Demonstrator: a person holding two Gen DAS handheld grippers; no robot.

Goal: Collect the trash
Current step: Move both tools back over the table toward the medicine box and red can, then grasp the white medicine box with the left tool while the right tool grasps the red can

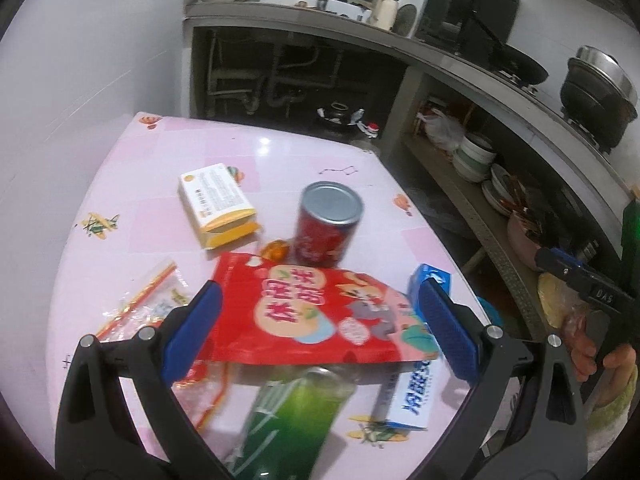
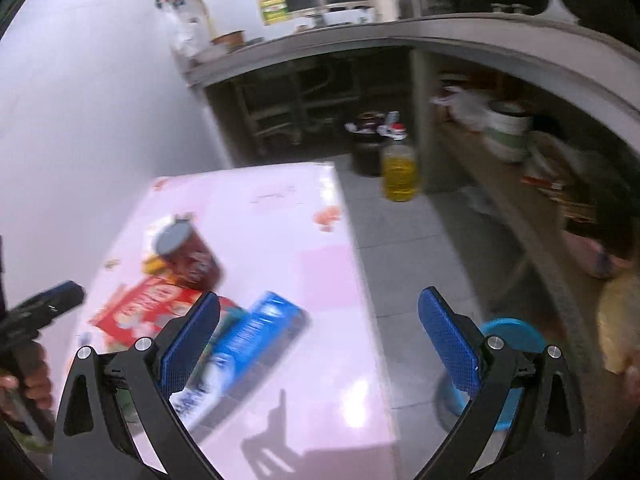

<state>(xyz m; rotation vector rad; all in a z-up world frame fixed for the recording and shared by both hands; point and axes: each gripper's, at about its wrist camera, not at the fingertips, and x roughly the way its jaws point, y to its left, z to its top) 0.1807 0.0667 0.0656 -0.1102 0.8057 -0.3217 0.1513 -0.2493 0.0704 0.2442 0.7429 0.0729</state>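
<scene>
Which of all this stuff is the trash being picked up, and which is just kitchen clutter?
Trash on the table:
red snack bag
red can
green bottle
blue box
yellow box
clear wrapper

Just lying about:
oil jug
stacked bowls
black pot
blue bin

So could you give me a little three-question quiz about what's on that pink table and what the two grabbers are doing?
1. True or false: the red can stands upright.
2. What lies between the left gripper fingers? A) red snack bag B) white-and-yellow box C) blue box
3. Fill in: the right gripper is ____ (open/shut).

Key: 1 true; 2 A; 3 open.
</scene>
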